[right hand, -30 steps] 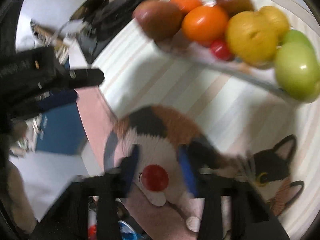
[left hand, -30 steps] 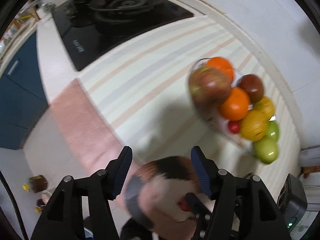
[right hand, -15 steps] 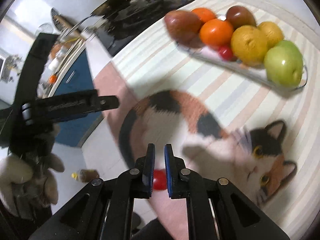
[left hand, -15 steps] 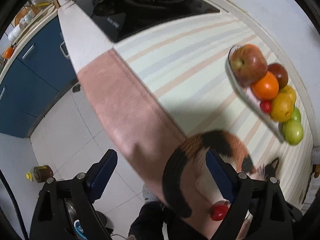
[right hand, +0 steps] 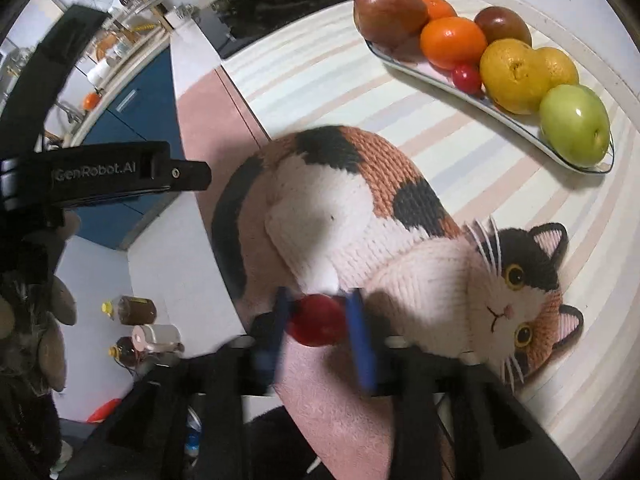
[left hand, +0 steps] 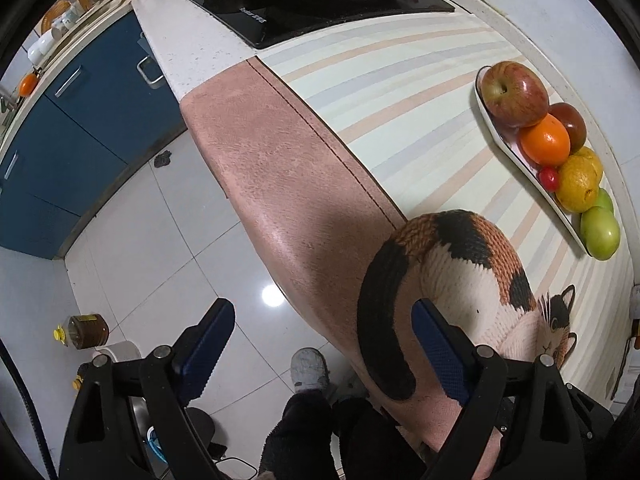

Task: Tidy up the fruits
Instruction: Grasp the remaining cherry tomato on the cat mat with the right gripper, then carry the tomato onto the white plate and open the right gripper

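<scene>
Your right gripper (right hand: 322, 318) clamps a small red fruit (right hand: 316, 320) over the cat-print mat (right hand: 360, 216). Your left gripper (left hand: 320, 344) hangs wide apart, holding nothing, well away from the fruit plate (left hand: 516, 156).

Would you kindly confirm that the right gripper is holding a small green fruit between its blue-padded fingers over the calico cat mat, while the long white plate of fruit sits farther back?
Not quite: the small round fruit is red, not green, as the right wrist view shows. The right gripper holds it over the calico cat mat, and the long white plate of fruit does sit farther back.
</scene>
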Tool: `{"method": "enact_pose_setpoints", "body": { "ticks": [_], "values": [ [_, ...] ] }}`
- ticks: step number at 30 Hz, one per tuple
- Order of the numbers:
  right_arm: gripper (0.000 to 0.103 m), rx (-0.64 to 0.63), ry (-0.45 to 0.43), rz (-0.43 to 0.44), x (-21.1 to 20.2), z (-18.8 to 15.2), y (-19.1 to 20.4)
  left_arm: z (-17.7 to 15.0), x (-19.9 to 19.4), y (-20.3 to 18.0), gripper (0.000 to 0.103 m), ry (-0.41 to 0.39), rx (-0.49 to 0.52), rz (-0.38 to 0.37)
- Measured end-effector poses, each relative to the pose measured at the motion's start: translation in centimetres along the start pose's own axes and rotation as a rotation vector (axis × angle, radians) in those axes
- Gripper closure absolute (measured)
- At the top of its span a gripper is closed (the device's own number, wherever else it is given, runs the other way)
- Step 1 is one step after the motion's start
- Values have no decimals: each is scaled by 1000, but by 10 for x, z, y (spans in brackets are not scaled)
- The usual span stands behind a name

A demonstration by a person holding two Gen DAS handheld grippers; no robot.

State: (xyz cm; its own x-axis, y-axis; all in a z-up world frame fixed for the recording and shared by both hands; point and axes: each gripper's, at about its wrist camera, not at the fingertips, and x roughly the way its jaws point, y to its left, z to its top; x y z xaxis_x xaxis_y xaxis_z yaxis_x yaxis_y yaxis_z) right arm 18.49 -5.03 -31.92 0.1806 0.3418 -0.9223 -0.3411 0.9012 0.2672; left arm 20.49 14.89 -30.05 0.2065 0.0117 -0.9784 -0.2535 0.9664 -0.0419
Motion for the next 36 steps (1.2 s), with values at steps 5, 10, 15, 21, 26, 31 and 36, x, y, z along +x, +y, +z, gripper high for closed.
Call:
{"method": "enact_pose_setpoints", "body": {
  "ticks": [5, 10, 15, 21, 26, 31, 36],
  "values": [
    [53, 25, 9, 33, 13, -12, 2, -9, 4, -15, 13, -2, 71, 37],
    [68, 7, -46, 29, 5, -15, 3, -14, 6, -22, 13, 6, 98, 47],
    [68, 84, -143, 12, -15, 22, -21, -7, 1, -27, 0, -18, 99, 34],
    [68, 176, -214, -37, -13, 113, -63, 23, -2, -34, 0, -53, 53, 1],
    [68, 140, -183, -86, 11, 148, -64, 49, 8, -47, 0, -61, 52, -3],
    [68, 166, -178, -94, 19, 156, -67, 62, 13, -56, 0, -56, 63, -8],
    [66, 214, -190, -77, 11, 148, -74, 64, 14, -58, 0, -58, 74, -9]
  ]
}}
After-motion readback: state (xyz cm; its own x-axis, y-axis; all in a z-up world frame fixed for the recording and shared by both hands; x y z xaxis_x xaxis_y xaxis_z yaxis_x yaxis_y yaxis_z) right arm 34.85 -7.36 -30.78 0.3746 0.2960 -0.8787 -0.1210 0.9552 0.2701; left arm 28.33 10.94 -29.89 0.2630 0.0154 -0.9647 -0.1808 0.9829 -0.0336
